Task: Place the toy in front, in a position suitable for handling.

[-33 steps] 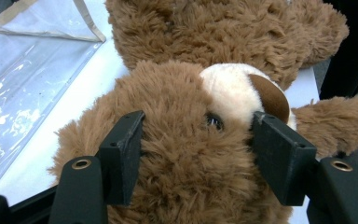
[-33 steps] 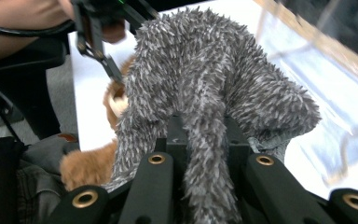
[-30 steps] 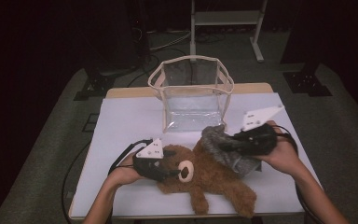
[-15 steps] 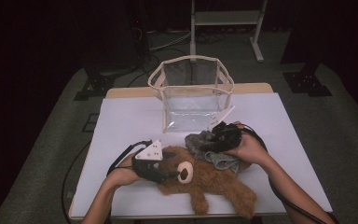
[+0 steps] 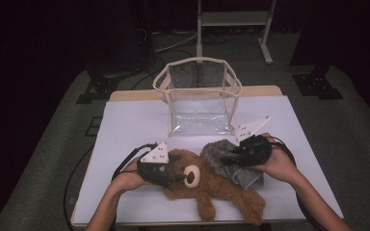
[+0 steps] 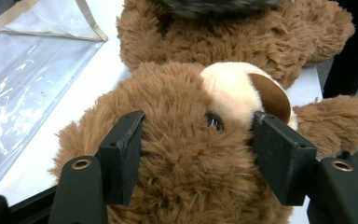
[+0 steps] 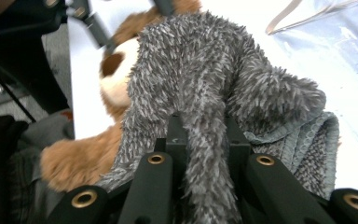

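A brown teddy bear [image 5: 207,187] lies on its back on the white table [image 5: 135,120], head to the left. My left gripper [image 5: 176,175] is shut on the bear's head [image 6: 186,93], with both pads pressed into the fur by the cream muzzle. My right gripper [image 5: 225,157] is shut on a grey fuzzy cloth [image 5: 244,176] that lies over the bear's body. In the right gripper view, a fold of the grey cloth [image 7: 191,70] is pinched between the right gripper's [image 7: 205,135] jaws and drapes forward over the bear.
A clear plastic bag [image 5: 200,96] with a beige rim stands open behind the bear, at the middle of the table. Cables trail from both grippers. The table's front edge runs just below the bear's legs. A metal stand [image 5: 231,19] is on the floor beyond.
My right gripper swung left with the grey cloth, then came back right and sank. The cloth now rests lower on the bear. My left gripper stayed on the bear's head.
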The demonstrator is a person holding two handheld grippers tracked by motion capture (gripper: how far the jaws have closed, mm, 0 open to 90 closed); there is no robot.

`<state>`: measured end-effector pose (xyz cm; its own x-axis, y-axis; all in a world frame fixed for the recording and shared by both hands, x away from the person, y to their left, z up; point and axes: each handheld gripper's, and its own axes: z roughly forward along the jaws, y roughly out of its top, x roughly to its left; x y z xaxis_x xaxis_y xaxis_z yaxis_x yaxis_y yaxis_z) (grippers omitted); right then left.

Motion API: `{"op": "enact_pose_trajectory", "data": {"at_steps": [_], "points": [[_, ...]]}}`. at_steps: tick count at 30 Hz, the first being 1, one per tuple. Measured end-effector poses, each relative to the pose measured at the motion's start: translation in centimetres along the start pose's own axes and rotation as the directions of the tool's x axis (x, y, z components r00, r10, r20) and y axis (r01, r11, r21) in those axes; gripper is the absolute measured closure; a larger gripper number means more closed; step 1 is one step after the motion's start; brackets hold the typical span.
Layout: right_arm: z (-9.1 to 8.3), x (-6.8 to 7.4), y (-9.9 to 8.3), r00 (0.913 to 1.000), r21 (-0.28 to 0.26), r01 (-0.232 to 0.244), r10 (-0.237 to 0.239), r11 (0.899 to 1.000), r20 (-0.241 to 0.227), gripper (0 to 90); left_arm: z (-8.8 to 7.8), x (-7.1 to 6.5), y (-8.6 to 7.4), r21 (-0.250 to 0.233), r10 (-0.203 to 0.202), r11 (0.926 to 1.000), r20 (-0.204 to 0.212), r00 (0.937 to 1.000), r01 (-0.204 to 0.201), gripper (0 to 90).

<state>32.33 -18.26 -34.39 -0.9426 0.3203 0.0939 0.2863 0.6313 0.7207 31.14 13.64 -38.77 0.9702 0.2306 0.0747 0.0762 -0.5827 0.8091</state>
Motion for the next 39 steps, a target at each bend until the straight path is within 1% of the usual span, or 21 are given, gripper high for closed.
{"op": "enact_pose_trajectory", "data": {"at_steps": [4, 5, 7, 9, 10, 12, 14, 15, 17, 18, 20, 22, 24, 28, 30, 31, 33, 35, 37, 38, 39], "points": [[-0.5, 1.4, -1.0, 1.0, -0.008, 0.005, -0.005, 1.0, -0.001, 76.8, 0.0, 0.1, 0.1, 0.01, 0.011, 0.9999, -0.024, 0.9996, -0.011, 36.6], [-0.6, 1.8, -1.2, 1.0, -0.008, 0.005, -0.005, 1.0, 0.003, 76.7, 0.0, 0.1, 0.2, 0.012, 0.011, 0.9999, -0.024, 0.9996, -0.011, 36.6], [-0.6, 2.0, -1.5, 1.0, -0.007, -0.004, 0.004, 1.0, 0.007, 76.6, 0.0, 0.1, 0.2, 0.01, 0.011, 0.9999, -0.024, 0.9997, -0.011, 36.6], [-0.4, 1.7, -1.7, 0.9998, -0.007, -0.012, 0.012, 1.0, 0.016, 76.5, -0.2, 0.2, 0.2, 0.01, 0.01, 0.9999, -0.023, 0.9997, -0.01, 36.4], [-0.3, 1.4, -1.8, 0.9997, -0.004, -0.016, 0.016, 1.0, 0.018, 76.5, -0.3, 0.2, 0.2, 0.006, 0.014, 0.9999, -0.026, 0.9996, -0.013, 36.3], [0.0, 0.6, -1.8, 0.9994, -0.012, -0.026, 0.026, 1.0, 0.022, 76.5, -0.9, 0.4, 0.1, -0.003, 0.008, 1.0, -0.032, 0.9995, -0.008, 36.6], [0.0, -0.3, -1.9, 0.9984, -0.026, -0.043, 0.044, 0.999, 0.034, 76.4, -1.5, 0.6, 0.1, -0.019, 0.009, 0.9998, -0.023, 0.9997, -0.01, 37.5], [0.1, -0.7, -1.9, 0.9978, -0.034, -0.055, 0.057, 0.998, 0.036, 76.5, -1.6, 0.6, 0.1, -0.016, 0.013, 0.9998, -0.013, 0.9998, -0.014, 37.3], [0.2, -1.5, -1.9, 0.9963, -0.045, -0.067, 0.069, 0.997, 0.052, 76.5, -1.3, 0.5, 0.0, 0.007, 0.027, 0.9996, -0.029, 0.9992, -0.027, 36.4], [0.2, -1.8, -1.8, 0.9957, -0.048, -0.074, 0.076, 0.996, 0.052, 76.6, -1.0, 0.5, 0.0, 0.025, 0.031, 0.9992, -0.038, 0.9988, -0.03, 36.5], [0.4, -2.0, -1.4, 0.9954, -0.051, -0.072, 0.075, 0.996, 0.059, 76.7, -0.2, 0.5, -0.1, 0.037, 0.026, 0.999, -0.067, 0.9974, -0.023, 36.7], [0.6, -1.6, -0.6, 0.9961, -0.055, -0.055, 0.058, 0.997, 0.066, 76.9, 0.1, 0.6, 0.0, 0.022, 0.01, 0.9997, -0.076, 0.9971, -0.008, 36.7], [0.9, -0.9, 0.3, 0.998, -0.052, -0.028, 0.031, 0.998, 0.056, 76.9, 0.2, 0.7, 0.0, 0.016, 0.0, 0.9999, -0.084, 0.9964, 0.002, 36.8], [3.0, 0.6, 1.8, 0.999, -0.021, 0.041, -0.04, 0.999, 0.016, 76.7, 0.1, 0.9, 0.0, 0.015, -0.018, 0.9997, -0.09, 0.9958, 0.02, 36.5], [3.8, 1.2, 2.1, 0.9977, -0.001, 0.066, -0.066, 0.998, 0.014, 76.7, 0.0, 1.1, -0.2, 0.016, -0.026, 0.9995, -0.086, 0.9959, 0.027, 36.1], [3.9, 1.3, 2.0, 0.9972, 0.002, 0.073, -0.073, 0.997, 0.016, 76.7, -0.2, 1.1, -0.2, 0.012, -0.029, 0.9995, -0.083, 0.9962, 0.03, 36.1], [3.5, 1.2, 1.6, 0.998, -0.003, 0.062, -0.062, 0.998, 0.006, 77.0, -0.6, 1.2, -0.2, 0.002, -0.036, 0.9994, -0.074, 0.9966, 0.036, 36.1], [2.8, 0.7, 0.7, 0.9992, -0.007, 0.041, -0.041, 0.999, 0.0, 77.1, -1.1, 1.2, -0.1, -0.002, -0.035, 0.9994, -0.051, 0.9981, 0.035, 36.1], [2.0, 0.3, -0.1, 1.0, -0.02, 0.008, -0.008, 1.0, 0.0, 77.2, -1.3, 1.1, -0.1, -0.001, -0.029, 0.9996, -0.049, 0.9984, 0.029, 36.6], [1.6, 0.2, -0.3, 1.0, -0.02, -0.003, 0.003, 1.0, 0.008, 77.2, -1.1, 1.1, 0.0, 0.002, -0.032, 0.9995, -0.051, 0.9982, 0.032, 37.5], [1.3, 0.2, -0.4, 0.9998, -0.018, -0.009, 0.009, 1.0, 0.015, 77.2, -0.8, 1.1, 0.0, 0.016, -0.029, 0.9994, -0.061, 0.9977, 0.03, 38.9]]}}
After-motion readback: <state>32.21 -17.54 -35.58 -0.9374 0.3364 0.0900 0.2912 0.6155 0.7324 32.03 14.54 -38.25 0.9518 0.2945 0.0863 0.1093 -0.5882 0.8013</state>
